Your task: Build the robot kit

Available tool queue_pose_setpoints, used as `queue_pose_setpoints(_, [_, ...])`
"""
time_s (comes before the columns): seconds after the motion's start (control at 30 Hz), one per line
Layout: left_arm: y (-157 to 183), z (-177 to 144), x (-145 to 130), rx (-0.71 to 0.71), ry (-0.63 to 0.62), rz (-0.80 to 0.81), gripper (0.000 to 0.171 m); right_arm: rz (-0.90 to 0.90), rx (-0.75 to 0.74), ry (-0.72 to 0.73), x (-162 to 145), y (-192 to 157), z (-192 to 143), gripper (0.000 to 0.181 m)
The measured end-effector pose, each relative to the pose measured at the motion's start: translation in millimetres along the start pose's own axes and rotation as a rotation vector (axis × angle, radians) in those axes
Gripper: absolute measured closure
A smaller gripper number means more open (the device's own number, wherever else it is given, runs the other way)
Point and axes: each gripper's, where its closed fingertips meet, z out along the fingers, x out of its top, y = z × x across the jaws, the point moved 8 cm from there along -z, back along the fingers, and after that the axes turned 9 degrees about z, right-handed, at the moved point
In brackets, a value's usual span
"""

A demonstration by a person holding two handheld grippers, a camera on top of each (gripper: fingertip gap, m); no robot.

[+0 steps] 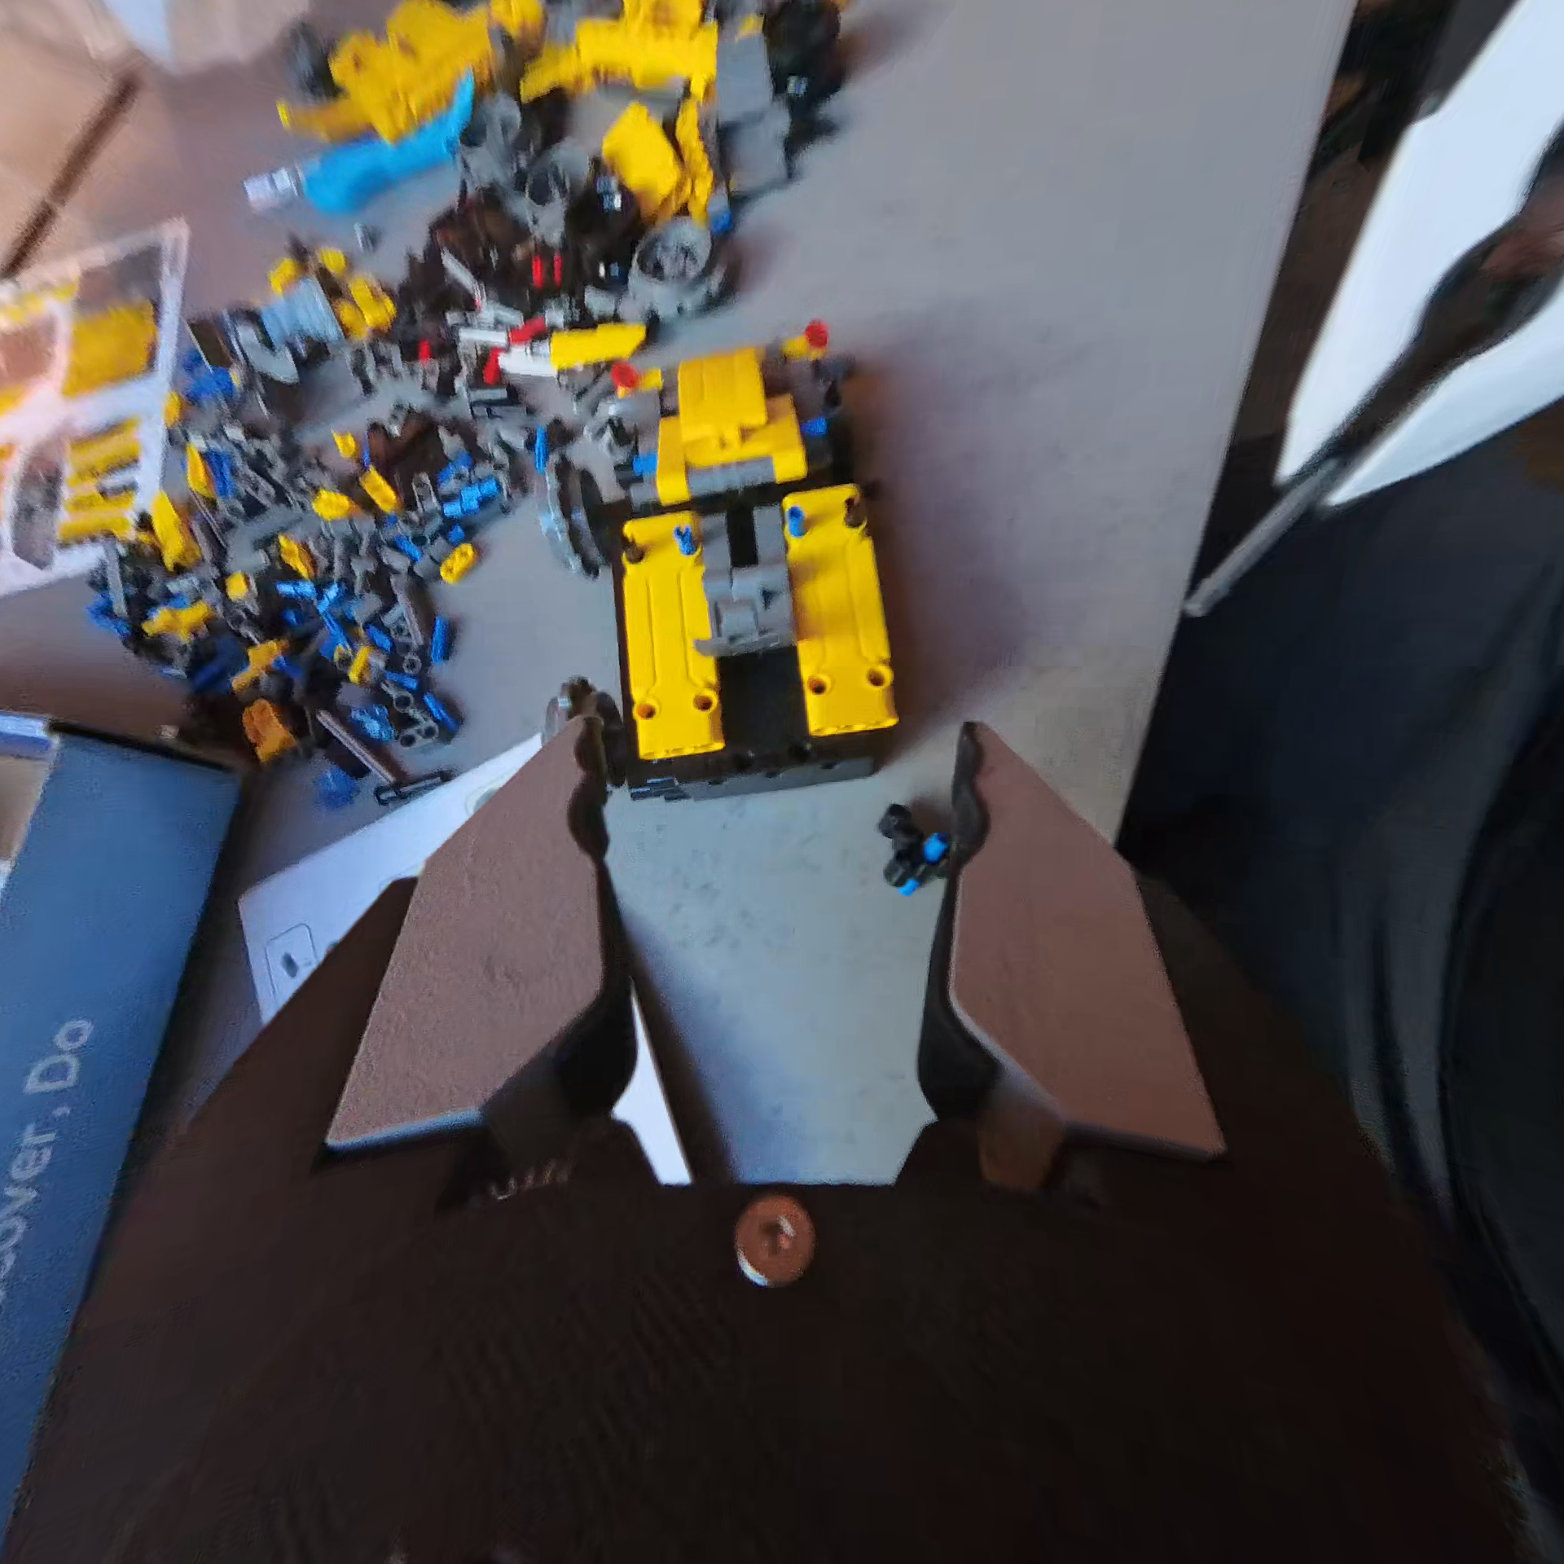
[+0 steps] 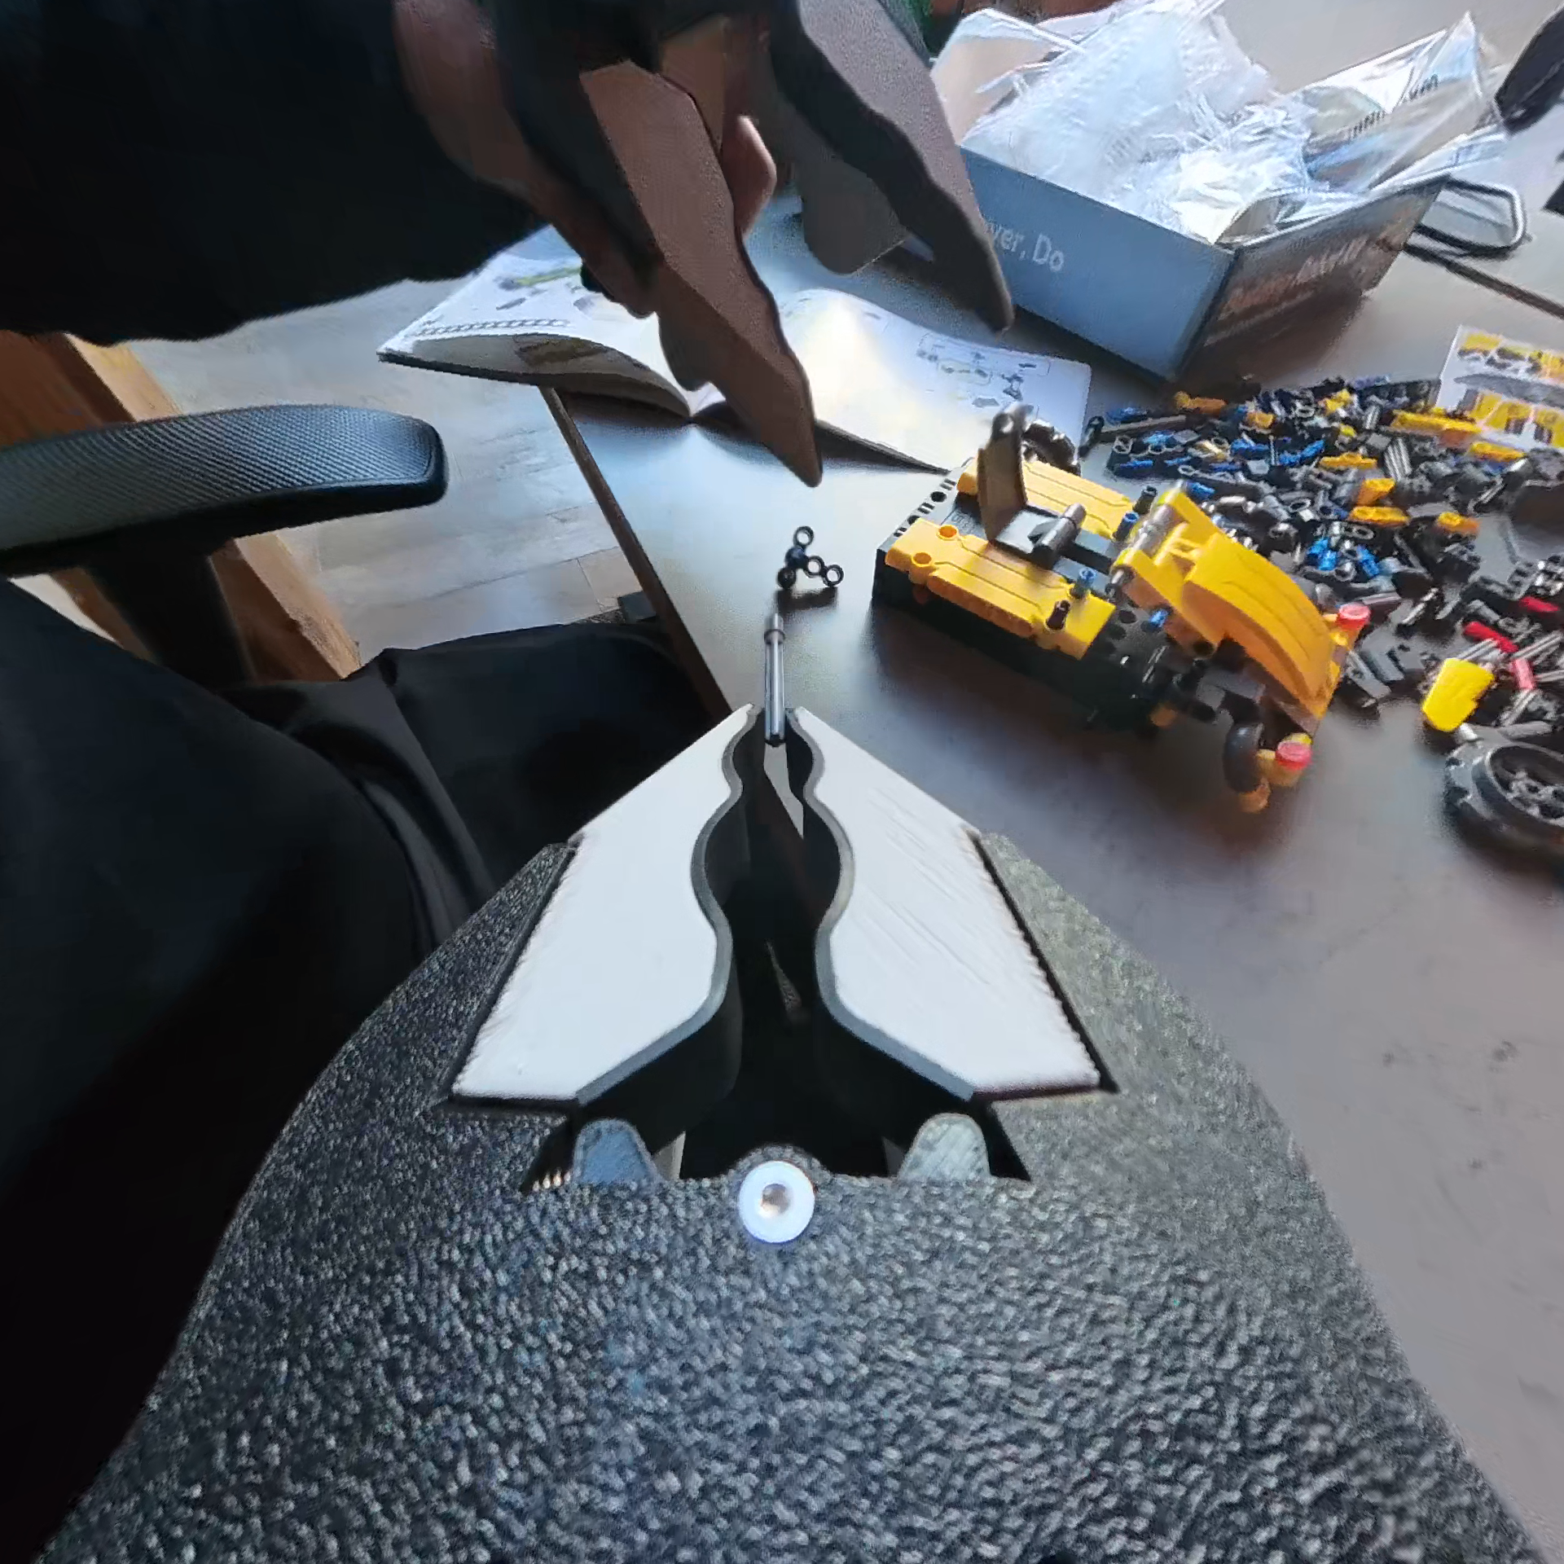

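Observation:
My right gripper (image 2: 773, 719) is shut on a thin grey axle rod (image 2: 772, 677) that sticks out past its tips, near the table's front edge. The rod points toward a small black connector piece (image 2: 808, 575) lying on the table. My left gripper (image 1: 774, 745) is open and empty, hovering above the table; it also shows in the right wrist view (image 2: 905, 398). The small connector (image 1: 910, 846) lies just inside its right finger. A part-built yellow and black brick vehicle (image 1: 753, 592) sits just beyond the left fingertips, and shows in the right wrist view (image 2: 1100, 592).
A pile of loose yellow, blue and grey bricks (image 1: 338, 550) lies left of the vehicle. An open booklet (image 2: 889, 372) and a blue box (image 2: 1185, 237) of plastic bags are behind. A black wheel (image 2: 1506, 787) lies at the right. A chair armrest (image 2: 212, 474) stands off the table edge. The left tips stand about 5 cm off the small black connector piece (image 2: 808, 575).

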Motion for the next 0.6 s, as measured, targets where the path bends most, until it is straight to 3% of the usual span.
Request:
queue_pose_setpoints(0.17, [-10.3,21.0,-9.7,-0.051,-0.034,-0.087,0.088,0.042,0.007,0.006,-5.7,6.9,-0.1,0.177])
queue_pose_setpoints(0.23, [-8.3,27.2,-9.8,-0.065,-0.049,-0.102,0.079,0.053,-0.006,0.013,-7.8,9.8,-1.4,0.177])
queue_pose_setpoints(0.6, [-3.1,46.4,7.8,-0.088,-0.215,0.126,0.08,0.117,-0.003,0.031,-15.4,17.1,3.1,0.177])
